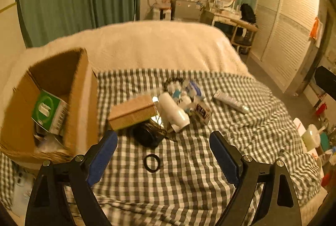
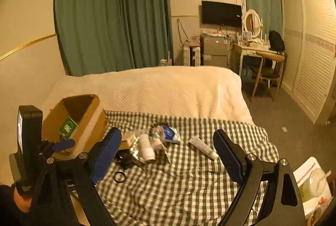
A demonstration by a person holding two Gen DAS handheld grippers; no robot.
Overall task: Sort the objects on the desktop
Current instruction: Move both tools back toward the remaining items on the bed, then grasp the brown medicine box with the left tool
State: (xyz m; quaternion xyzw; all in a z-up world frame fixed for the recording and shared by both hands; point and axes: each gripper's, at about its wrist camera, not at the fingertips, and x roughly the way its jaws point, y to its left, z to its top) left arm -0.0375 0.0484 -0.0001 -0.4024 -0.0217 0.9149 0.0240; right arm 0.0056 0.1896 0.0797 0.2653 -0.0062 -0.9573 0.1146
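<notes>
A loose pile of small things lies at the centre of the left wrist view on a bed covered by a grey-and-white checked cloth (image 1: pixel 189 163). In it are a small brown cardboard box (image 1: pixel 132 113), a white plastic bottle on its side (image 1: pixel 174 112), a crumpled black bag (image 1: pixel 148 135) and, apart to the right, a white squeeze tube (image 1: pixel 230 101). A thin black ring (image 1: pixel 152 163) lies alone nearer the camera.

All look light. The bottle seems smooth and likely to roll, so a hold across its middle suits it; the small box is stiff, with flat sides; the ring would need pinching at its rim off soft cloth.

The left gripper (image 1: pixel 162 154) and the right gripper (image 2: pixel 168 154) both stand wide apart, holding nothing.

The large open cardboard carton (image 1: pixel 79 100), at the left of the frame, holds a green-and-white packet (image 1: pixel 49 112); its tall wall stands just beside the pile. To the right the cloth is clear up to the bed edge.
</notes>
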